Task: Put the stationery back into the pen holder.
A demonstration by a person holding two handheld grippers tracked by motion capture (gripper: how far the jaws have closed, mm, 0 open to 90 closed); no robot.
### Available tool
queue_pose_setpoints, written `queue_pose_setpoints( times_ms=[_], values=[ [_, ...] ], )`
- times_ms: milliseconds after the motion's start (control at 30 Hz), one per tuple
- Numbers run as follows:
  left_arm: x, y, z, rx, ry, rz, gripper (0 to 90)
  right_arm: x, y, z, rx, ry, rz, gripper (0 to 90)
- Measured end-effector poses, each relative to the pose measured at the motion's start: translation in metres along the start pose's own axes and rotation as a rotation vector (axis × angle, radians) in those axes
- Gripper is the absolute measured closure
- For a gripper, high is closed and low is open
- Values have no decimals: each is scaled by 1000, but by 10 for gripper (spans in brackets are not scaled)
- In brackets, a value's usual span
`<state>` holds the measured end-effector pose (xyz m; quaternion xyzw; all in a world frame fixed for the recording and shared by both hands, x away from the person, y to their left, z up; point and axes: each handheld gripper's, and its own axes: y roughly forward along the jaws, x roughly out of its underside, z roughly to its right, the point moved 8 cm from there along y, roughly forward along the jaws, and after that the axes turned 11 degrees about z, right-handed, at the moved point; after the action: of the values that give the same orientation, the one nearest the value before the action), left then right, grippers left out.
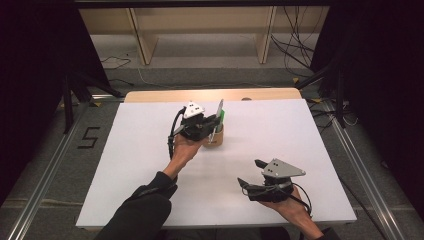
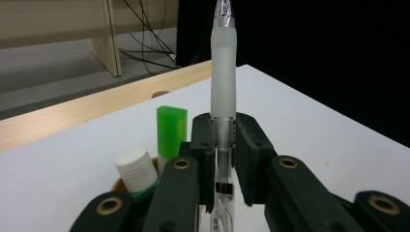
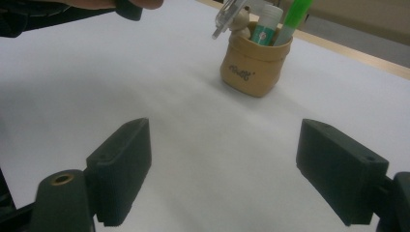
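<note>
A tan holder pot point(image 3: 254, 65) on the white table point(image 1: 125, 165) contains a green marker point(image 3: 295, 17) and a white-capped glue stick point(image 2: 137, 167). Directly above the pot, the left gripper point(image 2: 225, 137) clamps a clear pen point(image 2: 223, 87) with a frosted grip; the pen stands upright, pinched narrowly between both pads, its lower end over the pot's mouth. Well apart from the pot, nearer the person, the right gripper point(image 3: 222, 169) hangs with jaws wide and nothing between them.

Pen point(image 2: 223, 87) in left gripper point(image 2: 224, 140) just above pot point(image 1: 215, 137); right gripper point(image 1: 248, 175) well apart, nearer person.
</note>
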<state>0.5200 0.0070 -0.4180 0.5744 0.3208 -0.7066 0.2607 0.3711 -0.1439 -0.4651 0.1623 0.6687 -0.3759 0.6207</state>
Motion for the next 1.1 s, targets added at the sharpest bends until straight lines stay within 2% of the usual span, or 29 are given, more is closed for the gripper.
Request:
queue_pose_setpoints(
  times_ms=[567, 600, 833, 967, 1100],
  values=[
    [-2, 28, -4, -18, 26, 23, 786, 3, 2, -2, -10, -5, -11, 212],
    [-2, 29, -5, -19, 40, 19, 786, 3, 2, -2, -10, -5, -12, 213],
    [0, 36, -10, -36, 42, 8, 785, 4, 3, -2, -16, -6, -13, 215],
    [0, 39, -13, -45, 27, 17, 786, 4, 4, -3, -18, -7, -17, 216],
    [0, 42, -14, -49, 43, 14, 786, 5, 4, -4, -20, -7, -19, 217]
  ],
)
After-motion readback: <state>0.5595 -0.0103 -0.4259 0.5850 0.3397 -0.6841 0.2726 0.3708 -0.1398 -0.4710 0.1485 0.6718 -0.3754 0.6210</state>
